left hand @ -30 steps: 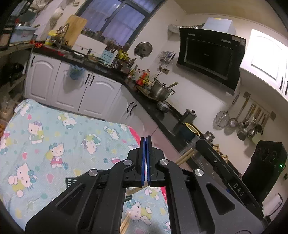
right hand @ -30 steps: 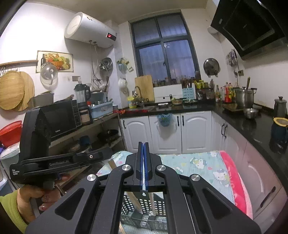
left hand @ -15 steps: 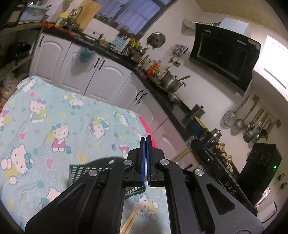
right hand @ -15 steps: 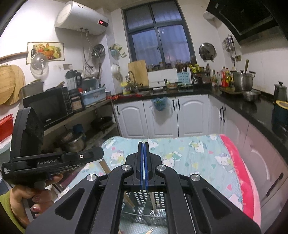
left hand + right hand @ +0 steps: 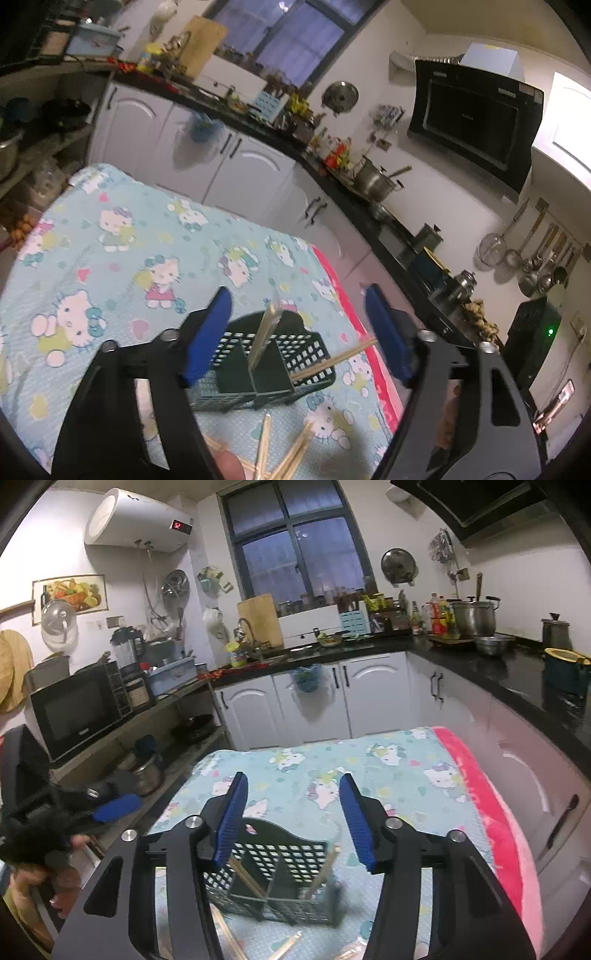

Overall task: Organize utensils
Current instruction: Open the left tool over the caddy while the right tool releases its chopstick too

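The black basket (image 5: pixel 266 365) stood on the table with the cartoon cat cloth (image 5: pixel 122 254), and it was the landmark for everything else. It had dividers inside, and 2 chopsticks already leaned in it: 1 standing (image 5: pixel 264 338) near the middle wall, 1 slanting (image 5: pixel 332 360) out over the right rim. More loose chopsticks (image 5: pixel 284 454) lay flat on the cloth just in front of the basket, on the side nearest the cameras.

The left gripper (image 5: pixel 299 332) hung above the basket with its jaws opening wide, and nothing was between the blue pads. The right gripper (image 5: pixel 293 821) was also above the basket, jaws opening to a middle width, also empty.

The chopsticks looked light, stiff and thin, probably a little slippery, so they may roll or turn in the pads. I think it is best to pinch 1 near its middle, across its length, so it does not tip. The basket seemed light plastic and could slide when pushed.
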{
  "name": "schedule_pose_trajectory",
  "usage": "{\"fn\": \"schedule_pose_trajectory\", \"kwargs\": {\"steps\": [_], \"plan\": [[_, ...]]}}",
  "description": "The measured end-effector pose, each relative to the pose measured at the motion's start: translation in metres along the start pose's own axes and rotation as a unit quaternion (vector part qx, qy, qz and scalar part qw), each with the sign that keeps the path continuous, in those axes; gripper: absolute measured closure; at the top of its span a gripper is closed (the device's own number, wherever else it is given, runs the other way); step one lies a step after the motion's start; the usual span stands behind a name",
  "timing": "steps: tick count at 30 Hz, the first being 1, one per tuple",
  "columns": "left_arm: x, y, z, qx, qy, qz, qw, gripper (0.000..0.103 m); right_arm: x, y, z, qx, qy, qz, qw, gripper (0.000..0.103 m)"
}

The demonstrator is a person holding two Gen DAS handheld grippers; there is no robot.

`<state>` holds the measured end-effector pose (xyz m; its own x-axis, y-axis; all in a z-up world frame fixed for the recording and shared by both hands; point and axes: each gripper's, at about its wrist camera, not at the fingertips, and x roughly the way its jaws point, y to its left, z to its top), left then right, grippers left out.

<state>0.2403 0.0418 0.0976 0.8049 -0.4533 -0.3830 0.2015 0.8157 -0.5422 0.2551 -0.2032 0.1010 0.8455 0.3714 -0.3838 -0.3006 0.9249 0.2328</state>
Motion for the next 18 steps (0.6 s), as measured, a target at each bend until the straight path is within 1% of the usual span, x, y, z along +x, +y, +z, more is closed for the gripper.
{"fn": "schedule_pose_trajectory", "kwargs": {"steps": [1, 3, 4, 8, 18], "plan": [[-0.004, 0.000, 0.000, 0.002, -0.004, 0.003, 1.0000, 0.024, -0.003, -0.001, -0.001, -0.001, 0.000, -0.002, 1.000, 0.049], [-0.012, 0.000, -0.003, 0.009, -0.013, 0.014, 0.9998, 0.013, -0.010, -0.002, -0.004, -0.006, -0.002, -0.006, 1.000, 0.046], [-0.015, 0.000, -0.004, 0.012, -0.016, 0.017, 0.9997, 0.011, -0.013, -0.002, -0.006, -0.008, -0.003, -0.007, 1.000, 0.044], [-0.026, -0.002, -0.009, 0.028, -0.029, 0.040, 0.9984, 0.011, -0.027, 0.000, -0.012, -0.017, -0.008, -0.009, 1.000, 0.038], [-0.043, -0.003, -0.036, 0.064, -0.023, 0.070, 0.9952, 0.011, -0.049, 0.015, -0.032, -0.040, -0.002, -0.004, 0.999, 0.031]]}}
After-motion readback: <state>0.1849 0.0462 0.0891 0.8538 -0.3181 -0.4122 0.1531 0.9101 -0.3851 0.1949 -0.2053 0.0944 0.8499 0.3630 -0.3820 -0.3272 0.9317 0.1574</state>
